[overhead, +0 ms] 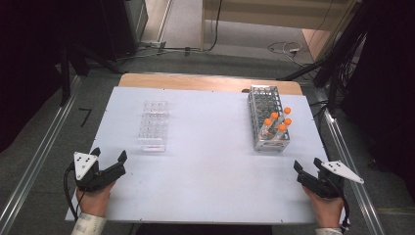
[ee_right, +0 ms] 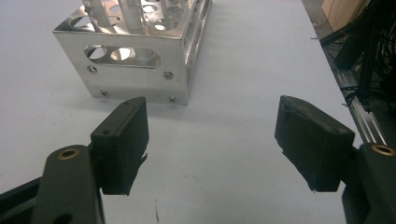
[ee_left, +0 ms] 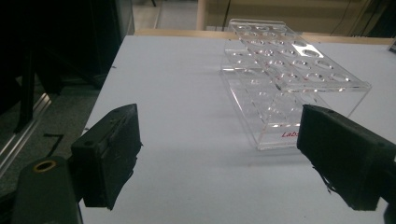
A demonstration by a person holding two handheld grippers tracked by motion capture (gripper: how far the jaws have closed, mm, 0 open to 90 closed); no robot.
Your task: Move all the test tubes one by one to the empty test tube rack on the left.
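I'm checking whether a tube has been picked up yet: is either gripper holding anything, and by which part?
Nothing is held. The left gripper and right gripper are both open and empty over the table.

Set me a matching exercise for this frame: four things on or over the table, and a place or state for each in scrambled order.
Things:
1. clear plastic rack
2. metal rack
3. orange-capped tubes
4. left tongs

Places or states:
A. standing in the near end of the metal rack
B. open, holding nothing, at the table's near left corner
C. empty, on the table's left half
D. on the table's right half, towards the far edge

Pairs: 1-C, 2-D, 3-A, 4-B
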